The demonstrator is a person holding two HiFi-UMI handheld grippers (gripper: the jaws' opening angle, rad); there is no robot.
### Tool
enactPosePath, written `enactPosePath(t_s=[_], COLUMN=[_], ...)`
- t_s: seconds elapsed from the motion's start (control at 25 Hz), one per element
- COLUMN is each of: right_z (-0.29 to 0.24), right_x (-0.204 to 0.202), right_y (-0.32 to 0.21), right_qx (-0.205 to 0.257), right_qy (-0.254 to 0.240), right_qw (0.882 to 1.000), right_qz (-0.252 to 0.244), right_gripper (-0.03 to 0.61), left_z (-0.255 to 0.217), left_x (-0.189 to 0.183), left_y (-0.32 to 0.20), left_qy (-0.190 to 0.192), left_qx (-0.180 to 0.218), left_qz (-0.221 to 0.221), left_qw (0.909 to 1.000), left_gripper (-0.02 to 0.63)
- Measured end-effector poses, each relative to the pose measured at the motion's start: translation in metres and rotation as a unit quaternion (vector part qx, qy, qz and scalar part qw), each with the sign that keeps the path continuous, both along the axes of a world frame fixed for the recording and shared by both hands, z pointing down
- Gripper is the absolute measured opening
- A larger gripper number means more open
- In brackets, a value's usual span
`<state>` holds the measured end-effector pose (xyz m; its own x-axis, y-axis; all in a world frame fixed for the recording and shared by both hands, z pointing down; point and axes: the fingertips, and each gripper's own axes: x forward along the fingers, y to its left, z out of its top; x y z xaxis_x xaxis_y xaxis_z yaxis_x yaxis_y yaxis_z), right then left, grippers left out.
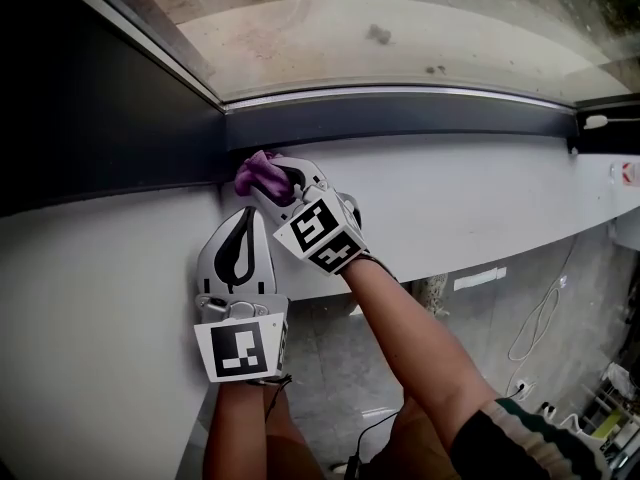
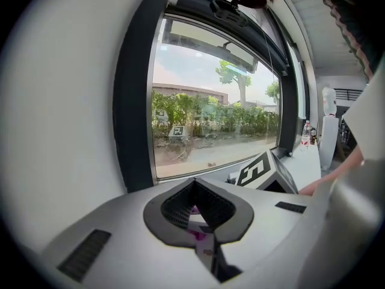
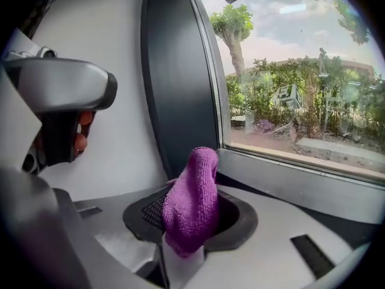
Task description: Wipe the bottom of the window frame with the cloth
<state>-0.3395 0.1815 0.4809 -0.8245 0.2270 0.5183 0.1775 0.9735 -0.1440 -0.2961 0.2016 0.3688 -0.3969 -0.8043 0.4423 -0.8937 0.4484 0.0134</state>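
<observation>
Right gripper view is showing the right gripper (image 3: 187, 233) with its jaws clamped on a bunched purple microfibre cloth (image 3: 192, 198), whose free end is sticking up past the jaw tips towards the glass. Head view is placing that cloth at the far left corner of the opening, where the dark grey bottom rail of the window frame (image 1: 400, 118) is meeting the dark upright on the left; whether the fabric is actually pressing on the rail is not clear. The rail's long axis is running left to right, so nearly all of its length is lying to the right of the cloth, and the wipe will probably be calling for a sweep rightwards along it. The left gripper (image 1: 245, 223) is resting just near of the right one above the white window sill (image 1: 470, 198), its jaws closed together on nothing, with only a glimpse of purple showing through their opening. The right gripper is therefore sitting nearer the rail and carrying the cloth, while the left one is taking no part in the wiping.
</observation>
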Motion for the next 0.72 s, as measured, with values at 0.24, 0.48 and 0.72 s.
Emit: enactPosePath(t_s=[0.24, 0.48, 0.72], right_z=[0.0, 0.004, 0.004], right_x=[0.004, 0.015, 0.041], right_y=[-0.006, -0.017, -0.043], right_qx=[-0.01, -0.015, -0.021], right_qy=[0.001, 0.005, 0.013], right_qw=[1.0, 1.0, 0.999], right_qz=[0.001, 0.007, 0.022], right_gripper=[0.143, 0.141, 0.141], left_z=[0.004, 0.009, 0.011], left_x=[-0.002, -0.004, 0.006], left_y=[-0.002, -0.012, -0.033], left_qy=[-0.001, -0.003, 0.004], left_qx=[-0.008, -0.015, -0.019], left_qz=[0.004, 0.01, 0.015], left_qw=[1.0, 0.9998, 0.9997], left_gripper=[0.008, 0.008, 0.008])
